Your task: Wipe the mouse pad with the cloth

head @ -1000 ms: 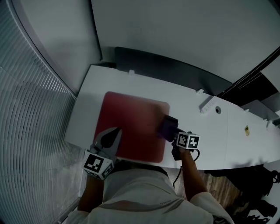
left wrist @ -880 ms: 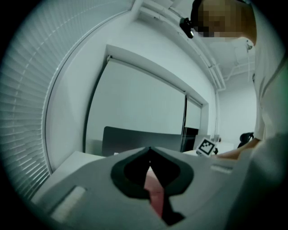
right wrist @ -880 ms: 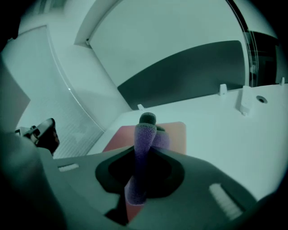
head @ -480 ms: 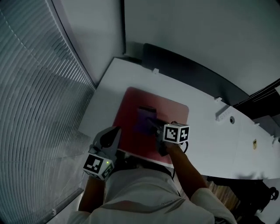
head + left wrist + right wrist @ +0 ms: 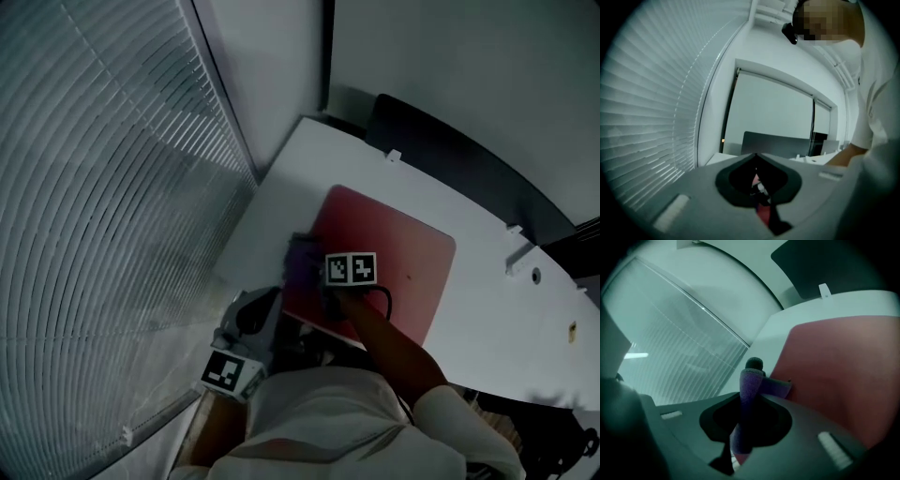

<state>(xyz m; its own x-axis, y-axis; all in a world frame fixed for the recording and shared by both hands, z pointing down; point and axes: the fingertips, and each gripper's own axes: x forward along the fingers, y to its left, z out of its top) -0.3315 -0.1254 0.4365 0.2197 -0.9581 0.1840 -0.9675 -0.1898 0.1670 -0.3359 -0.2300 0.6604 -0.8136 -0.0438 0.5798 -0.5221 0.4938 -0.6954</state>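
While the right gripper (image 5: 314, 272) pinches the purple cloth (image 5: 300, 255) in its jaws at the left edge of the red mouse pad (image 5: 398, 253), mid-frame on the white tabletop (image 5: 487, 295), the left gripper (image 5: 253, 317) hangs at lower left, jaws pressed together and empty.

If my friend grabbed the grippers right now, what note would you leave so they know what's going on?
Right gripper: shut on the purple cloth, holding it at the edge of the red mouse pad nearest the blinds.
Left gripper: shut, empty, by the pad's near edge.
The pad lies flat on the white desk.
Done: cloth is gripped and on the pad. How much has been wiped can't be told by looking.
Left: probably sweep the cloth back across the rest of the pad.
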